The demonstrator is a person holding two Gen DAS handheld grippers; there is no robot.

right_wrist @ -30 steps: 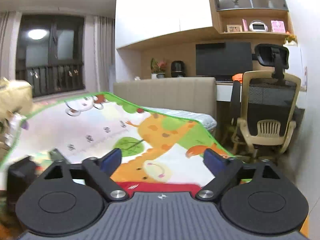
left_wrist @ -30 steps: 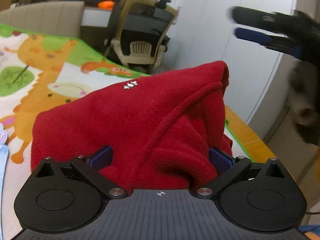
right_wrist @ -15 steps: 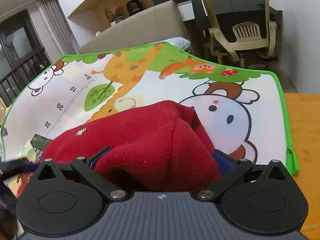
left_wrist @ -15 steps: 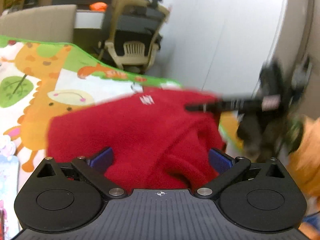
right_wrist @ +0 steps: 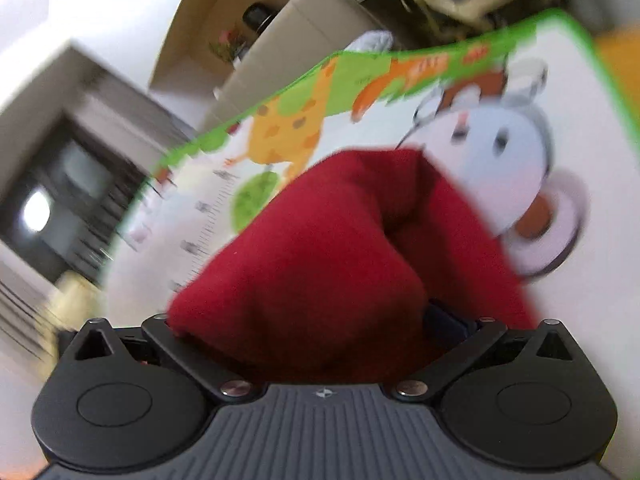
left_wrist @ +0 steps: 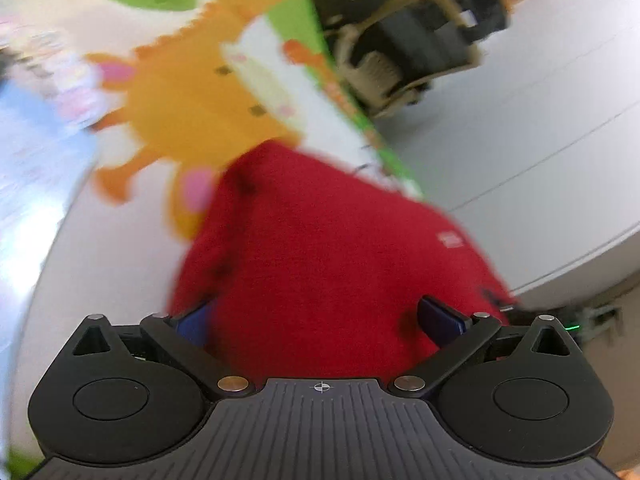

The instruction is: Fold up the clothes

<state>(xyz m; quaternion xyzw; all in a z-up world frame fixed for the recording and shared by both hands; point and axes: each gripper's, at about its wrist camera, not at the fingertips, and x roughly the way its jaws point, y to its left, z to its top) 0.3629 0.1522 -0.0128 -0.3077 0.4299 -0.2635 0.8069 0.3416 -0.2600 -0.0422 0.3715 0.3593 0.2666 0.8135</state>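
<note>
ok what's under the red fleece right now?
The red fleece garment lies on the cartoon animal play mat, which shows around its far edges. What lies beneath its middle is covered. Its bulk fills the left gripper and the right gripper, hiding most of the pads.

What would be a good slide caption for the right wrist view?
Red fleece garment bunched between the right gripper fingers above a cartoon animal mat, image motion-blurred.

Item count: one red fleece garment (left_wrist: 320, 264); one cartoon-print play mat (right_wrist: 520, 92) (green border); one office chair (left_wrist: 404, 44); two tongs, left tongs (left_wrist: 320, 322) and right tongs (right_wrist: 320, 324).
</note>
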